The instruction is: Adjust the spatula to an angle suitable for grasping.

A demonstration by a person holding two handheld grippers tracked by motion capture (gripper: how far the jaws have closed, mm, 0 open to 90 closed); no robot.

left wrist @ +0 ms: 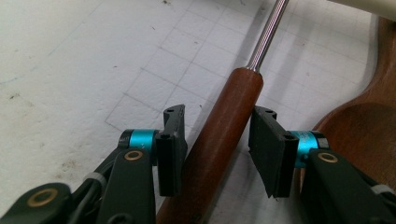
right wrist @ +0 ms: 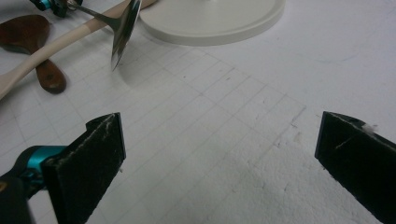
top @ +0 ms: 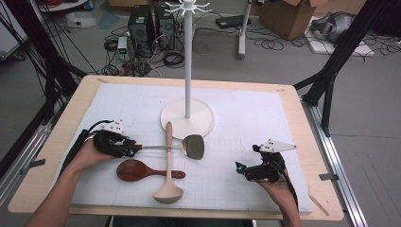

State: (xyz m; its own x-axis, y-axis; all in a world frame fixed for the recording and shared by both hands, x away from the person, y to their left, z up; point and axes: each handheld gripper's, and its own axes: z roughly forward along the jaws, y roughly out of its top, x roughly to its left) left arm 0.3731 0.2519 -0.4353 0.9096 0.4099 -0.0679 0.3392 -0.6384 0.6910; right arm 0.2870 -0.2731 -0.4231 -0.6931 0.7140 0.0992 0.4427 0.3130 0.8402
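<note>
Spatula (top: 189, 147) lies on white mat (top: 246, 118) near stand base (top: 203, 124), shaft crossing ladle handle (top: 168, 142); wooden grip (left wrist: 219, 140) is straddled by left gripper (left wrist: 217, 140), a gap on one side, for pickup. Right gripper (right wrist: 219, 154) is parked wide, empty. Wooden spoon (top: 137, 170) lies alongside.

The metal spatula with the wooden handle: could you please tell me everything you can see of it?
The spatula has a shiny metal blade, a thin steel shaft and a reddish-brown wooden handle. It lies across the cream ladle, blade near the white stand base and tilted on edge in the right gripper view. The handle sits between the left gripper jaws; whether the pads press it is unclear.
</note>
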